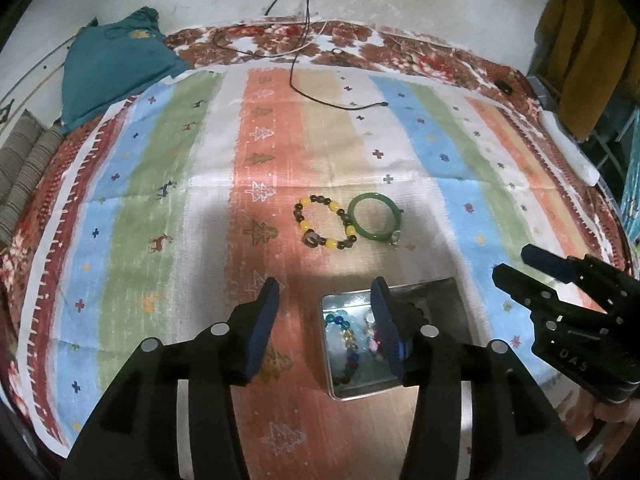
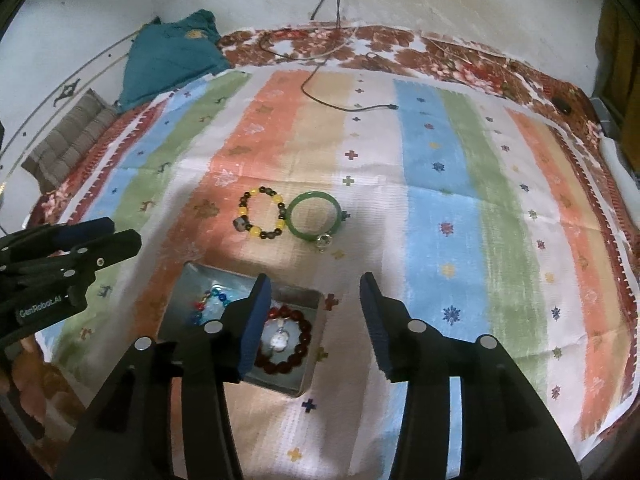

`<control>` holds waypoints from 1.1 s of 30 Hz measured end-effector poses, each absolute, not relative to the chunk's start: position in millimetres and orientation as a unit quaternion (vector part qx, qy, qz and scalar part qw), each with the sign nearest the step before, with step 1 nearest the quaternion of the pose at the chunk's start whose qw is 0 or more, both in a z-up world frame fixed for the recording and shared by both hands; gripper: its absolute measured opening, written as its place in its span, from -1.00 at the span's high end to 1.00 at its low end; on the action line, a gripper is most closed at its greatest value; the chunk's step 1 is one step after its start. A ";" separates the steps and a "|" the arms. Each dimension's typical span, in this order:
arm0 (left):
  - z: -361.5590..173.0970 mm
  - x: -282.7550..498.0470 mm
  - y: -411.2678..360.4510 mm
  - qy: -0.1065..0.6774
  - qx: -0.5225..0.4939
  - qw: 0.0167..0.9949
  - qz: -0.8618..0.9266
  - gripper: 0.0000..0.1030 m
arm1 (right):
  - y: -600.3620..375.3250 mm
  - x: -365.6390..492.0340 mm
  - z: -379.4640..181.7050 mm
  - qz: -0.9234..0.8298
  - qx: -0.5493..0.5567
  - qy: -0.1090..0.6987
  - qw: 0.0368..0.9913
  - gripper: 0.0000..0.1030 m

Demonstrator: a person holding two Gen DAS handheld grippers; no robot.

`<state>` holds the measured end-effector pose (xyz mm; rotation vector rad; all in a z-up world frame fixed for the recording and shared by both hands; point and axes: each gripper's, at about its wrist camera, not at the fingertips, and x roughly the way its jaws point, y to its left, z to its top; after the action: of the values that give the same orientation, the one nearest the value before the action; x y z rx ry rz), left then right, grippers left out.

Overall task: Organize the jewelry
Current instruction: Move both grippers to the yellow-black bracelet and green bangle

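- A striped cloth (image 1: 168, 168) with little trees and crosses is covering the bed, a brown floral sheet (image 1: 420, 50) showing past its far edge.
- A teal garment (image 1: 108, 68) is lying bunched at the far left corner; a thin black cable (image 1: 320, 96) is trailing onto the cloth from the wall.
- You are holding the left gripper (image 1: 326, 330) with jaws spread and nothing between the pads, over the left side of the metal tin (image 1: 440, 292).
- Your right gripper (image 2: 316, 324) is also standing spread and empty, over the tin's right edge.
- The tin is holding a multicoloured bead bracelet (image 1: 348, 344) and a dark red bead bracelet (image 2: 290, 340).
- Beyond the tin, a yellow-and-brown bead bracelet (image 1: 324, 222) and a green bangle (image 1: 374, 216) are lying side by side on the cloth, touching.
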<state>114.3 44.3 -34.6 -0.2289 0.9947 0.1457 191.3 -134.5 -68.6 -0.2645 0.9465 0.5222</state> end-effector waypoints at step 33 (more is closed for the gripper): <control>-95.4 206.5 91.8 0.537 -0.100 0.831 0.106 -0.67 | -116.7 287.8 -119.2 0.211 -0.120 0.511 0.824 -0.54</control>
<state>206.5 91.8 -95.4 -0.2113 1.1393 0.2250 287.8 -116.7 -119.2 -0.2552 1.0868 0.4489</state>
